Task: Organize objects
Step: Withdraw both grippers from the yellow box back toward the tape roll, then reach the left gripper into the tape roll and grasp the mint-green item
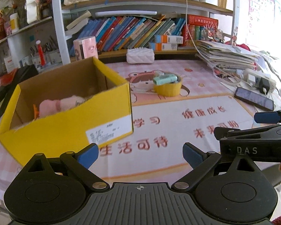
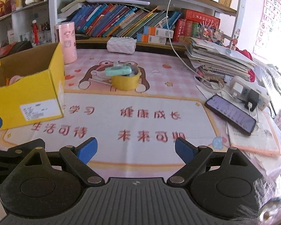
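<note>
Both the left gripper [image 1: 140, 155] and right gripper [image 2: 135, 149] are hovering spread, empty; ahead, the mint case [image 2: 118, 70] is lying across the yellow tape roll [image 2: 125, 83]; approaching level, pinching its middle, then carrying left to the yellow box [image 2: 26, 86] seems wise.

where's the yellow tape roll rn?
The yellow tape roll stands mid-desk on the bear picture of the mat, right of the yellow box, with a mint green item lying across its top.

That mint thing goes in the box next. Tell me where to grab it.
Grip the mint green case across its narrow width, coming from above with the right tongs. It lies flat across the rim of the yellow tape roll, so its long sides are exposed and clear.
</note>
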Tool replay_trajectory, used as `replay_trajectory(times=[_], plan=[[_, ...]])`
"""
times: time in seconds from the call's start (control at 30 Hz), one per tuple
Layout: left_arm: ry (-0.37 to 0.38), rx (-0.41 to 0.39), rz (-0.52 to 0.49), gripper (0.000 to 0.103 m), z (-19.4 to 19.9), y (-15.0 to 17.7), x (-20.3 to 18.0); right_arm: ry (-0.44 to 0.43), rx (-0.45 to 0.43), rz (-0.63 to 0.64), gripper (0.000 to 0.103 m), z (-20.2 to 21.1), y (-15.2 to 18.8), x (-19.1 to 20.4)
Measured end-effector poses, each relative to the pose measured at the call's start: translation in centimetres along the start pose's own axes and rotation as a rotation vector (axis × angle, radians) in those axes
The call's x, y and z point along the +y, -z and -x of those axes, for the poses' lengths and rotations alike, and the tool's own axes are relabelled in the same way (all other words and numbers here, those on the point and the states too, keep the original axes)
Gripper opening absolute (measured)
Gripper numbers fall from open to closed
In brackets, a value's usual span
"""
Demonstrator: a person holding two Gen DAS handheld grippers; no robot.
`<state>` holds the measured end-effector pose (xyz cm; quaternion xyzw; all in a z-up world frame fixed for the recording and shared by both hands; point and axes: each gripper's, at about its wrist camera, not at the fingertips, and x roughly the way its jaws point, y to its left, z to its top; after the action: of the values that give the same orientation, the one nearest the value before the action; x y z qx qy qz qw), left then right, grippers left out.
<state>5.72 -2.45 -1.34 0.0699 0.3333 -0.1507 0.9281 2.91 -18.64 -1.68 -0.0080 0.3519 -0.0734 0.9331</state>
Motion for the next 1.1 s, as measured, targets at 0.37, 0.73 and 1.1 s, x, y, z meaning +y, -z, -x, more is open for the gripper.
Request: replay_trajectory(times=[0.37,0.73,1.1], plan=[[-0.051,-0.007,0.059,0.099,-3.6,-3.2,-1.3,-0.054,-0.007,0.05,0.09,-4.3,-4.3,-2.3],[-0.094,0.01,0.095,0.099,-6.8,-5.3,-3.3,-0.106,-0.001,0.083,0.09,-8.3,-7.1,-5.1],[-0.116,0.037,0.083,0.099,-8.7,-6.5,-6.0,-0.145,0.028,0.064,0.09,-11.0,-8.0,-8.1]])
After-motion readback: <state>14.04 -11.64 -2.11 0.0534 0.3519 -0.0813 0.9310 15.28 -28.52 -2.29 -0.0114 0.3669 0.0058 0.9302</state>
